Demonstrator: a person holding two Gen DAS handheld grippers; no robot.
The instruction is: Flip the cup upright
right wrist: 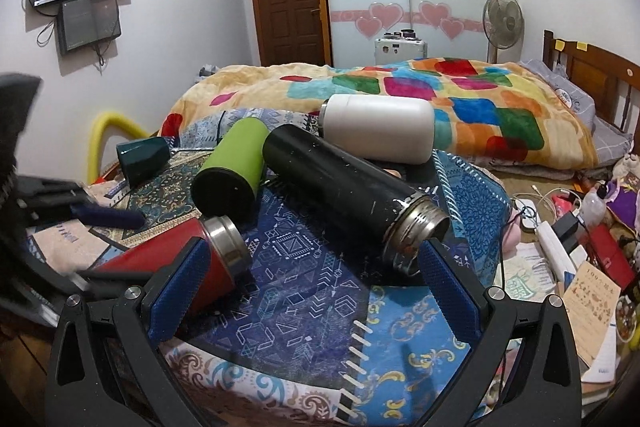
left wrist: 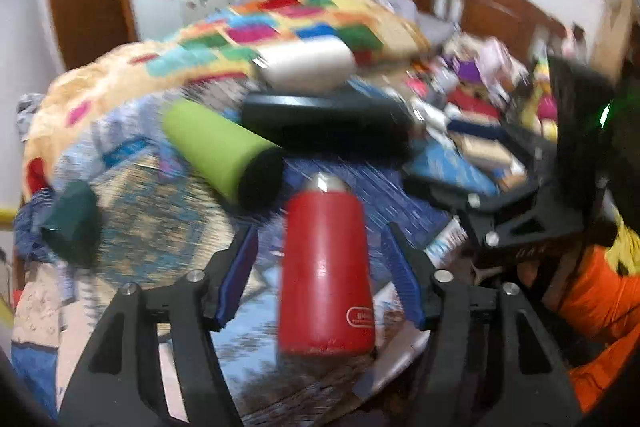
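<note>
Left gripper (left wrist: 320,267): I see its blue pads (left wrist: 236,279) spread wide in the lower half of the left wrist view, not touching anything.
Red cup (left wrist: 326,267): it lies on its side between those spread pads, steel mouth pointing away toward the middle of the frame; the picture is blurred. In the right wrist view the same cup (right wrist: 176,263) sits at lower left, partly behind my right gripper's left pad.
Right gripper (right wrist: 312,287): fingers apart at the bottom of its frame, over the blue patterned cloth (right wrist: 304,267), gripping nothing.
Black flask (right wrist: 340,179): lying at centre, open steel mouth toward lower right, just beside the right pad.
Green cup (right wrist: 232,167): on its side, left of centre, touching the black flask.
White bottle (right wrist: 380,131): lying behind, upper centre.
Dark teal cup (right wrist: 142,155): tipped over, at the left.
Blanket (right wrist: 460,99): colourful, behind them.
</note>
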